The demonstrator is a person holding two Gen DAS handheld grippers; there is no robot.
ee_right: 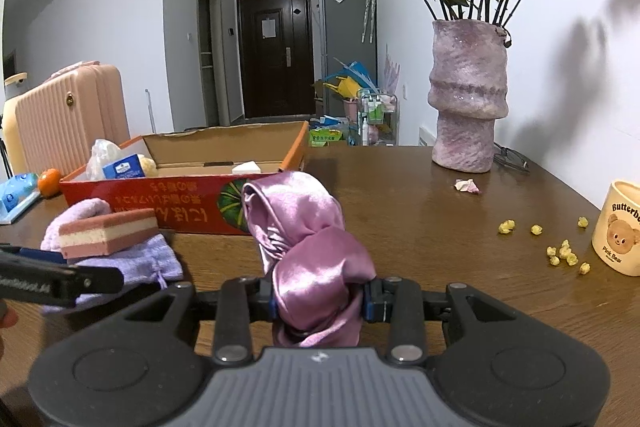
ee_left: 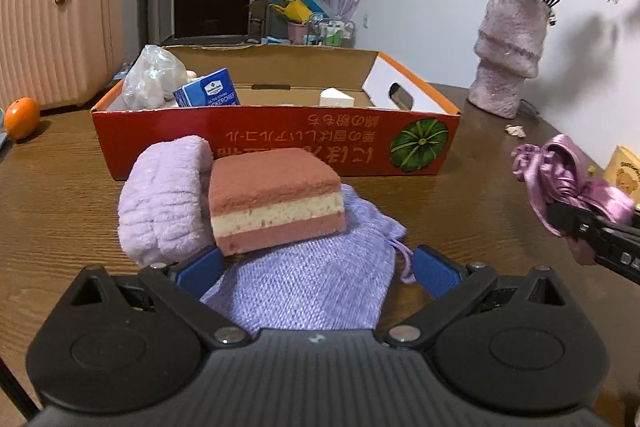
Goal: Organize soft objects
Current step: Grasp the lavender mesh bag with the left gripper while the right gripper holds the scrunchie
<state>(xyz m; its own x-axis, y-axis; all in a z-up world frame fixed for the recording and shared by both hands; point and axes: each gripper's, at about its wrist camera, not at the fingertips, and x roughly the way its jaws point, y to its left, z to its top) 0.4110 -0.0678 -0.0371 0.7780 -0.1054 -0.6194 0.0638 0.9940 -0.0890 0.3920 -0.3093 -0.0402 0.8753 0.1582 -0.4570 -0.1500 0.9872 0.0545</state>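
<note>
Satin cloth (ee_right: 316, 259), pink-purple and bunched into a loose knot, is clenched between the blue pads of the right gripper (ee_right: 320, 301) and held above the wooden table (ee_right: 420, 227), just in front of the red cardboard box (ee_right: 180, 203). It looks light, limp and slippery, so a pinch on the thick folded middle, as now, seems safer than on a trailing edge, which could slide free.

Off to the left, the left gripper (ee_left: 316, 271) hangs with its jaws spread wide around a lilac knitted pouch (ee_left: 320, 287), the pads not pressing on anything. On that pouch rests a pink-and-cream layered sponge (ee_left: 276, 199), leaning against a fluffy lilac towel (ee_left: 164, 199). All three look soft and light; the sponge should give under a squeeze and be easiest taken across its flat sides.

The table is dark, glossy wood. In the box sit a crinkled plastic bag (ee_left: 150, 77), a blue tissue pack (ee_left: 208, 91) and something white. A purple vase (ee_right: 466, 99) of dried roses stands near the wall, with yellow crumbs (ee_right: 560, 251) beside a cream bear mug (ee_right: 620, 227). An orange (ee_left: 22, 117) and a pink suitcase (ee_left: 56, 31) sit at the left, a dark door down the hall.
</note>
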